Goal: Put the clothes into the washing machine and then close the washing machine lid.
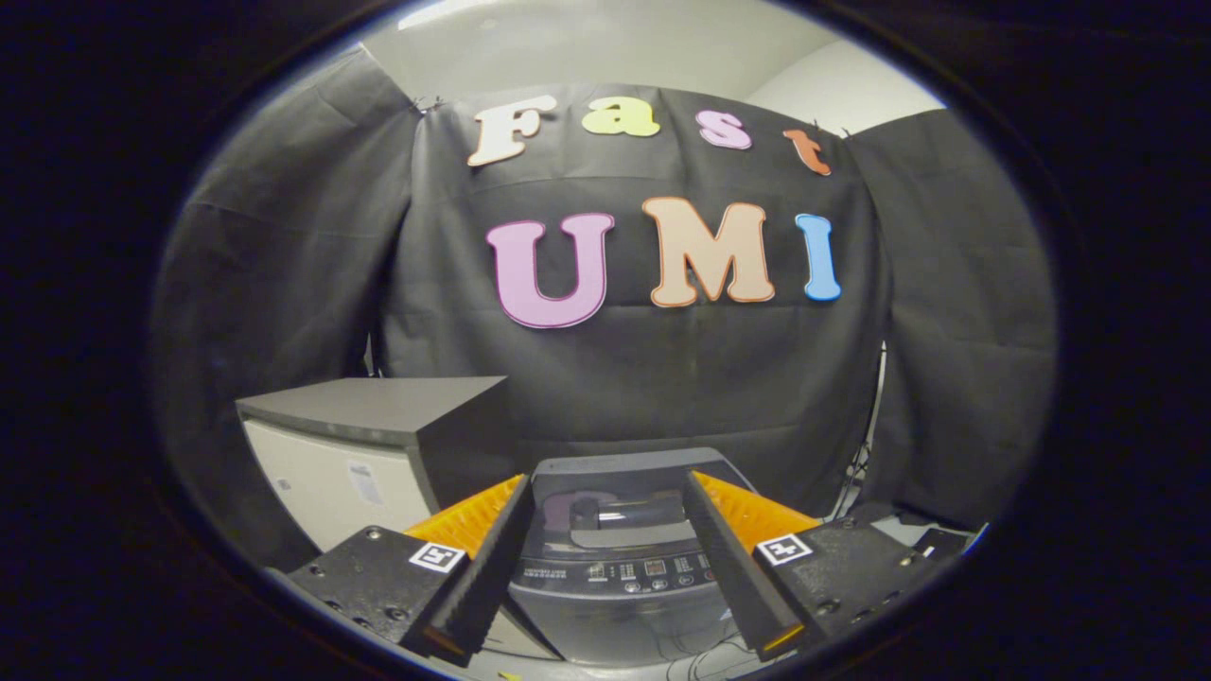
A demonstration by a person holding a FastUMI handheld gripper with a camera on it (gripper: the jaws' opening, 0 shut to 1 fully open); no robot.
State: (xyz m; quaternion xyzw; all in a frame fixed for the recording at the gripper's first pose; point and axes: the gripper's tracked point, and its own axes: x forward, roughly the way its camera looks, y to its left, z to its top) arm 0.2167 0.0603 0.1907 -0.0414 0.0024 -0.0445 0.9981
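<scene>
— Where's the gripper (605, 577) now?

— Low centre of the frame; its two fingers (492, 558) are spread wide with nothing between them, so I'd call it open and empty; through the gap I look down on the washing machine (615, 567).

— Is the lid up or down?

— The lid (615, 506) looks to lie flat over the tub, dark and glossy, with a pale reflection on it; I can't be sure it's fully latched; the control panel (653, 570) sits on the near side, just below the lid in the picture.

— And the clothes?

— I can't make any out from here; what lies under that glossy panel is too dim to tell; to the left of centre stands a grey-topped cabinet (378, 445), just beside the machine; cables (700, 653) trail at the machine's foot, bottom centre.

— How would you expect to handle things?

— My judgement only; cloth will be light, limp and easily bunched, so I'd pinch a thick fold near its middle rather than a hem, or it will trail and snag on the rim; the lid is stiff, smooth and likely slippery, so I'd push on its near edge, with the fingers brought together, rather than try to pinch it.
</scene>
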